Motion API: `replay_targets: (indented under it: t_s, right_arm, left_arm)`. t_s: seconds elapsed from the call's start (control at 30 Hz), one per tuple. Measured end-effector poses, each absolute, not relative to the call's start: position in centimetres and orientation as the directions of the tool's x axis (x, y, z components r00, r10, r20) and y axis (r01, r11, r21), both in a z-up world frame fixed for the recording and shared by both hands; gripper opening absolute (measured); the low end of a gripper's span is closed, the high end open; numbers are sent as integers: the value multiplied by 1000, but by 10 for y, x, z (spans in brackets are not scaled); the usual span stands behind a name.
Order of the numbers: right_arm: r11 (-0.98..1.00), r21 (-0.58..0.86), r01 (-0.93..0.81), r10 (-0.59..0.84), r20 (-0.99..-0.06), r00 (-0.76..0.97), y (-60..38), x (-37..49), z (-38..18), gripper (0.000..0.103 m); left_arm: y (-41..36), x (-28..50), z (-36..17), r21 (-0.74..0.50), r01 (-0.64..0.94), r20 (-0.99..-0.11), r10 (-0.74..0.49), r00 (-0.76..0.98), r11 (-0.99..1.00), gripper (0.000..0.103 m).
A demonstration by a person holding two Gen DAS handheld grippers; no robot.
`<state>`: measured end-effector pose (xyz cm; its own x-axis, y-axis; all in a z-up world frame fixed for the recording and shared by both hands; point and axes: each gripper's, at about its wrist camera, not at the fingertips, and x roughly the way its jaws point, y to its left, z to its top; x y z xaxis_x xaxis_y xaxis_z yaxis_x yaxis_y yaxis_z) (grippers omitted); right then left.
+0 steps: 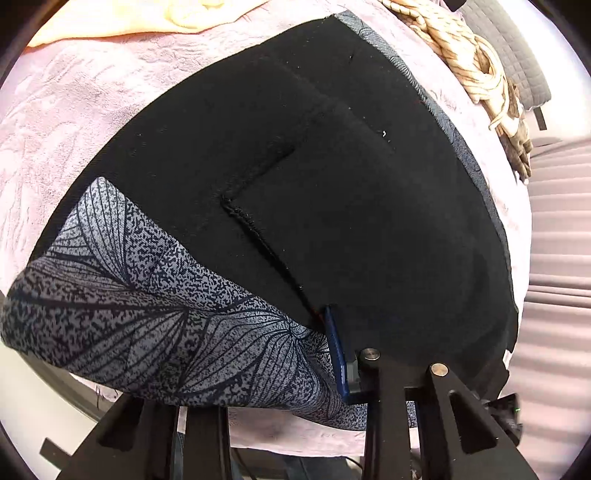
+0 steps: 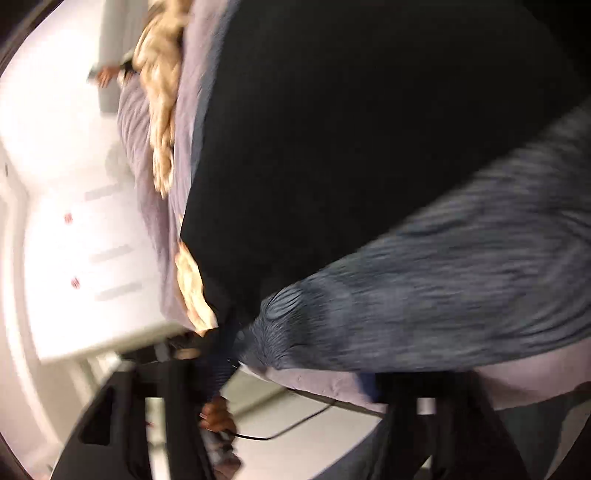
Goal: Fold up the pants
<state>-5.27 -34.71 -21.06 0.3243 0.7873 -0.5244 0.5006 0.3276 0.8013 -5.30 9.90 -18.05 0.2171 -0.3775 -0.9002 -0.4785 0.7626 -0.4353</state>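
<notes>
The pants (image 1: pixel 295 192) are black inside with a grey leaf-print outer side (image 1: pixel 140 317). They lie on a pink bed cover (image 1: pixel 74 110), with the printed part turned over at the near left. My left gripper (image 1: pixel 343 354) is at the pants' near edge; one blue-padded finger (image 1: pixel 338 354) shows against the black cloth and the other is hidden under it. In the blurred right wrist view the pants (image 2: pixel 351 147) fill the upper right and the printed part (image 2: pixel 443 288) crosses the middle. My right gripper (image 2: pixel 295 373) sits at the printed edge; its fingertips are hidden by cloth.
A beige striped garment (image 1: pixel 476 70) lies at the far right of the bed. A yellow cloth (image 1: pixel 147 18) lies at the far left. The bed edge drops to a pale floor (image 2: pixel 74 184). A person's hand (image 2: pixel 218 413) and a cable show below.
</notes>
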Motion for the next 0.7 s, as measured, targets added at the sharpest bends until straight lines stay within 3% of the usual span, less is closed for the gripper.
replay_targets:
  t_s: [0.03, 0.1, 0.37, 0.53, 0.7]
  right_arm:
    - [266, 804, 532, 796, -495, 350, -354, -57, -218, 7]
    - [246, 814, 527, 796, -479, 369, -359, -58, -213, 7]
    - [536, 831, 149, 807, -557, 199, -339, 12, -107, 7]
    - [551, 828, 104, 804, -561, 199, -338, 79, -86, 7]
    - [624, 772, 121, 748, -634, 195, -322, 148, -92, 11]
  left_arm:
    - [98, -55, -177, -427, -481, -904, -364, 223, 766, 22]
    - [97, -61, -165, -412, -489, -911, -331, 246, 769, 22]
    - [91, -41, -107, -433, -515, -889, -259, 377, 739, 22]
    - [92, 27, -83, -451, -416, -860, -259, 440, 790, 22]
    - [97, 124, -107, -408, -335, -881, -269, 390, 850, 23]
